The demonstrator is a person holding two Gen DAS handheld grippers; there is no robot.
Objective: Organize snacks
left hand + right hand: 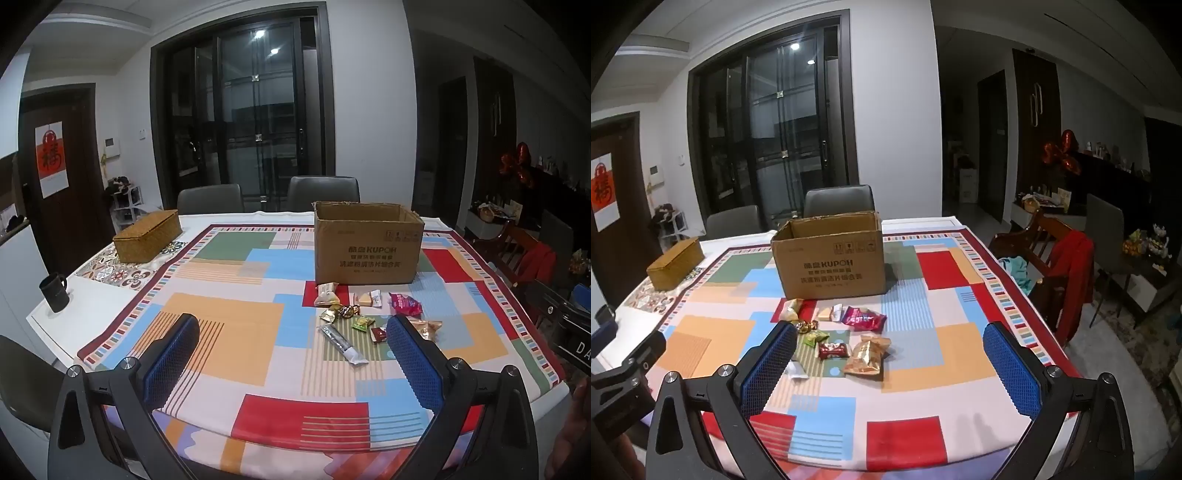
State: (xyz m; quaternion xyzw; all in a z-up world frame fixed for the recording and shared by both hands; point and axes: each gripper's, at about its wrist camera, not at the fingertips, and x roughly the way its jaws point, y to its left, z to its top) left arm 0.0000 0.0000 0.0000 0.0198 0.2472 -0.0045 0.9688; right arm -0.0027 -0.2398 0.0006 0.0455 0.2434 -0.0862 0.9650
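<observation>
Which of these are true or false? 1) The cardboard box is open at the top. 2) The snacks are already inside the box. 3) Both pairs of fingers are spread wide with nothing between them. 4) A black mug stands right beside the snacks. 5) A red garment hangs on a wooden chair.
1) True: the cardboard box is open at the top.
2) False: the snacks lie on the tablecloth in front of the box.
3) True: the left gripper and the right gripper hold nothing.
4) False: the black mug stands far off, at the table's left edge.
5) True: the red garment hangs on the wooden chair.
</observation>
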